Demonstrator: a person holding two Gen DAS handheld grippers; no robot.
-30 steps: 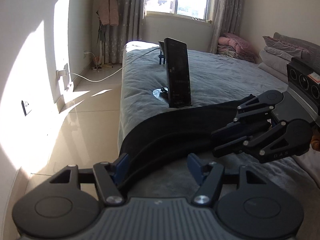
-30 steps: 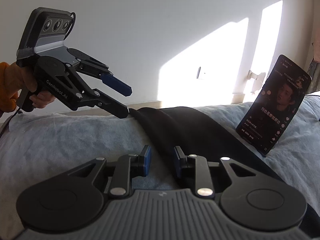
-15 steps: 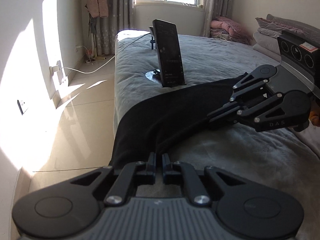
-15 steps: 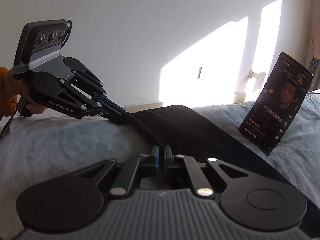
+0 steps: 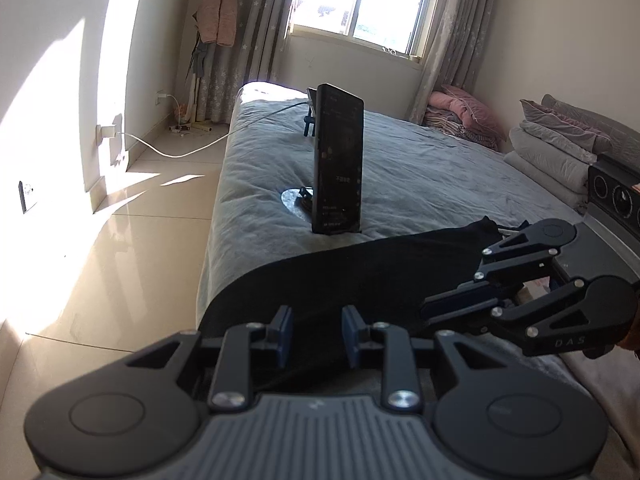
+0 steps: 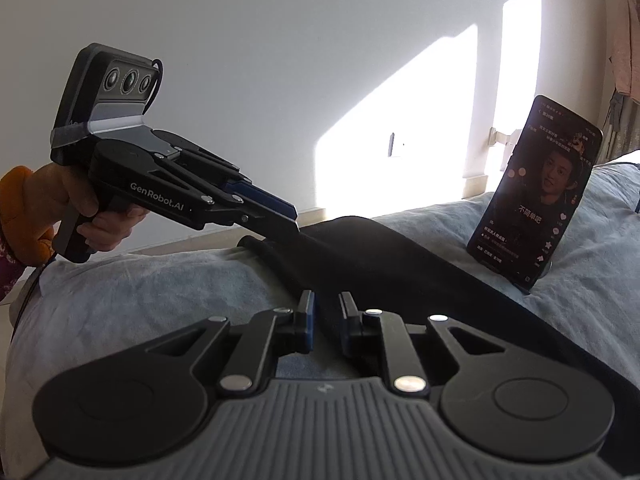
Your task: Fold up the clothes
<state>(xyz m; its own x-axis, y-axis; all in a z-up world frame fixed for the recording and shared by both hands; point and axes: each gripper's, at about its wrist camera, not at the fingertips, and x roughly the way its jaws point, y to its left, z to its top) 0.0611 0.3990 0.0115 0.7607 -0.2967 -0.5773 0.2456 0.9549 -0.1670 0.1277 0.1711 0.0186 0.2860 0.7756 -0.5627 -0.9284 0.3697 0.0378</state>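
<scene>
A black garment (image 5: 360,272) lies flat across the near part of the grey bed (image 5: 420,168). My left gripper (image 5: 316,332) hovers over its near edge; its jaws are opening, with cloth below the gap and the pads off it. In the right wrist view, the left gripper (image 6: 290,220) points down at the garment (image 6: 380,256) at its far fold. My right gripper (image 6: 326,316) is also opening just above the cloth, nothing pinched. From the left wrist view, the right gripper (image 5: 430,312) reaches in from the right, its fingers low over the garment.
A phone (image 5: 338,160) stands upright on a stand just beyond the garment, its screen lit (image 6: 536,188). Folded bedding and pillows (image 5: 552,148) are stacked at the far right. The bed's left edge drops to a tiled floor (image 5: 120,240). A person's hand (image 6: 104,224) holds the left gripper.
Both grippers were open a second ago, shut on the garment's edge half a second ago, and have parted again. The garment now lies flatter on the bed.
</scene>
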